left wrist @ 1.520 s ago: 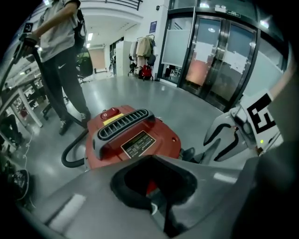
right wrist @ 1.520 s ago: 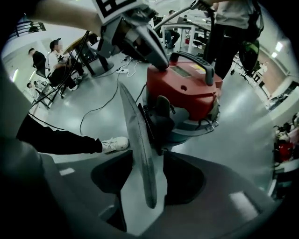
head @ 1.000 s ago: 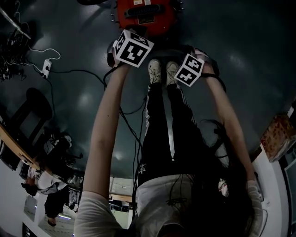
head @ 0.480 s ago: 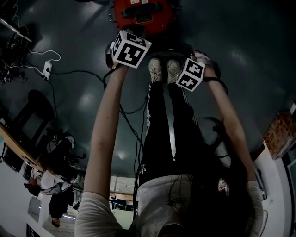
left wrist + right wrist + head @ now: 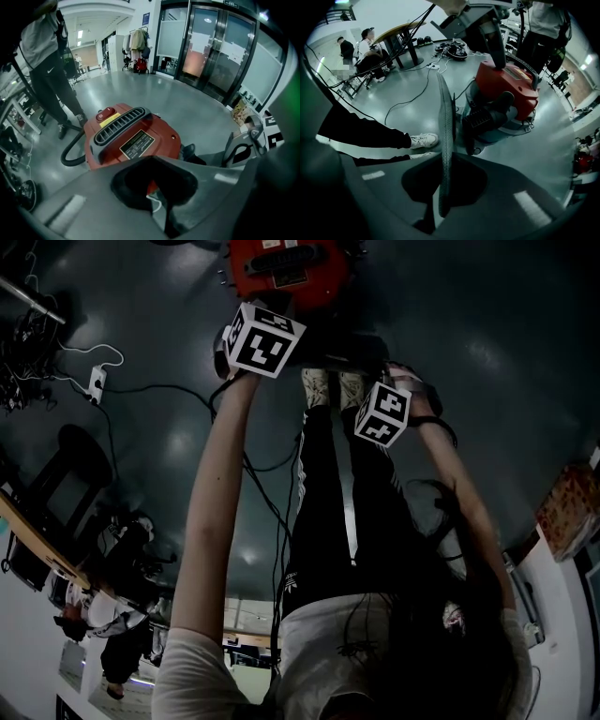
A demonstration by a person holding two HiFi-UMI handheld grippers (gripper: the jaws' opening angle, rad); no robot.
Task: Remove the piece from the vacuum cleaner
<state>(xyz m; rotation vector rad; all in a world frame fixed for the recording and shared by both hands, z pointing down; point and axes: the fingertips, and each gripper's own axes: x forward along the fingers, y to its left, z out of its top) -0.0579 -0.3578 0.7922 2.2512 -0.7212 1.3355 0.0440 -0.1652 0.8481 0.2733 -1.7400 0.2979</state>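
The red vacuum cleaner (image 5: 291, 268) stands on the floor just past the person's shoes (image 5: 328, 385); its vented top and label show in the left gripper view (image 5: 136, 140). My left gripper (image 5: 265, 341) reaches down onto that red top, its jaws together with nothing clearly between them (image 5: 164, 206). My right gripper (image 5: 382, 413) is shut on a thin flat piece (image 5: 445, 140), seen edge-on with a ribbed rim, held off the vacuum cleaner (image 5: 508, 89). The fingertips are hidden under the marker cubes in the head view.
A black hose (image 5: 70, 150) leaves the vacuum's left side. Cables and a power strip (image 5: 94, 379) lie on the floor at left. A person stands close by (image 5: 47, 56), others sit at a table (image 5: 365, 47). Glass doors (image 5: 220, 51) and a box (image 5: 567, 512) are at the right.
My right gripper has drawn back from the vacuum toward the person's legs, with the thin piece still in its jaws. The left gripper has stayed on the vacuum.
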